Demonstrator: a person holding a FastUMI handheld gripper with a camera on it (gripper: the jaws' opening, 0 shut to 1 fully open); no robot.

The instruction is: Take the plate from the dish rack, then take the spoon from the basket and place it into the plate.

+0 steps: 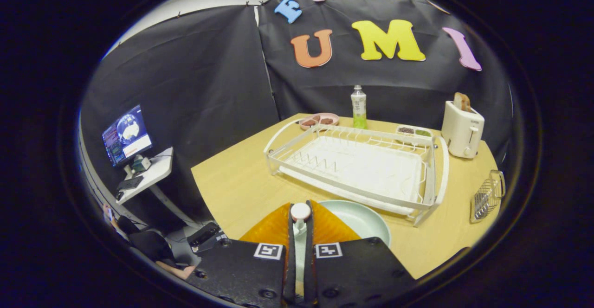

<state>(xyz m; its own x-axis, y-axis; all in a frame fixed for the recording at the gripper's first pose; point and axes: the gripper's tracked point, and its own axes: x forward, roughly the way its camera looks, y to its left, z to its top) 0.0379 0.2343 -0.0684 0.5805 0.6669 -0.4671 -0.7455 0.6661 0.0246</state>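
Note:
My gripper (300,217) is shut on the spoon (300,211). The spoon's round white end sticks up at the fingertips and its pale handle runs back between the two fingers. The pale green plate (359,220) lies flat on the wooden table (232,192), just ahead of the fingers and slightly right, partly hidden by them. Beyond the plate stands the white dish rack (362,164), with nothing in it. The wire basket (487,197) stands on the table off to the right, past the rack's near corner.
A white toaster (461,129) with toast stands behind the rack on the right. A bottle (358,106), a pink dish of food (319,121) and a small snack tray (414,131) line the far edge. A monitor (126,134) sits on a side table to the left.

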